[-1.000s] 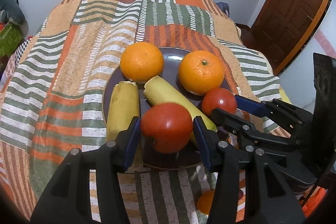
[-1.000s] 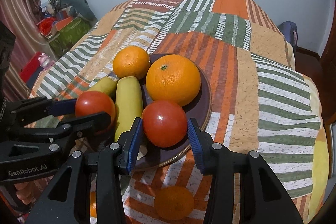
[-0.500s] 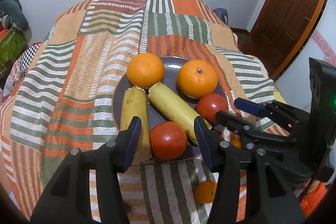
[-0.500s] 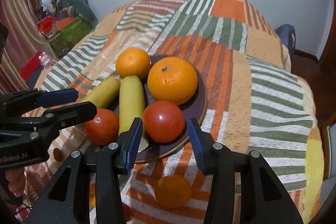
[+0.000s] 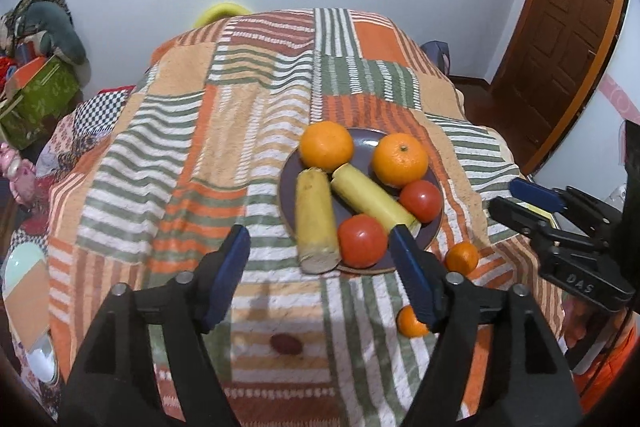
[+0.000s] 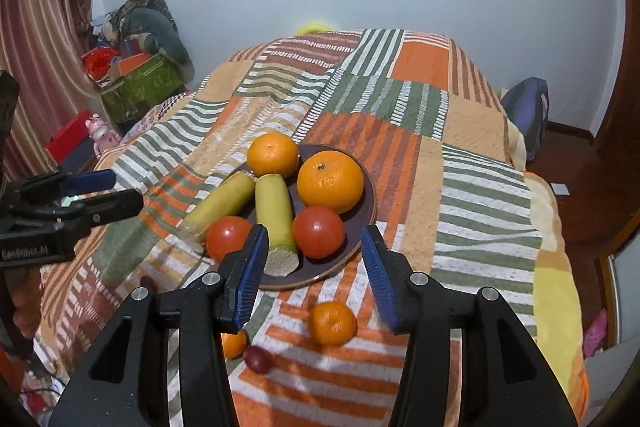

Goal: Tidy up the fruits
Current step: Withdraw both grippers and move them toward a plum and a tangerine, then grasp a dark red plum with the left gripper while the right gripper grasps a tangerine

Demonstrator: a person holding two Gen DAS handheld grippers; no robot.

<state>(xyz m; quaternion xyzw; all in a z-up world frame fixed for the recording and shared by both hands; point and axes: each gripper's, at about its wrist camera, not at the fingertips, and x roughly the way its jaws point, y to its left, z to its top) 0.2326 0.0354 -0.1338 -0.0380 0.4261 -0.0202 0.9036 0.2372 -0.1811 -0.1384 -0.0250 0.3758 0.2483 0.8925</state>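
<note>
Both claws have backed off from the tomatoes and I hold them apart, empty: left claw (image 5: pixel 320 269), right claw (image 6: pixel 314 269). Ahead, the plate (image 6: pixel 370 205) carries tomatoes (image 6: pixel 319 231), oranges (image 6: pixel 330 181) and bananas, grouped by kind. Nearer me, mandarins (image 6: pixel 334 323) lie loose; one is half hidden behind a finger.

Even, soft indoor light; strong fisheye bending, dark vignetted corners, perhaps slight motion blur.
</note>
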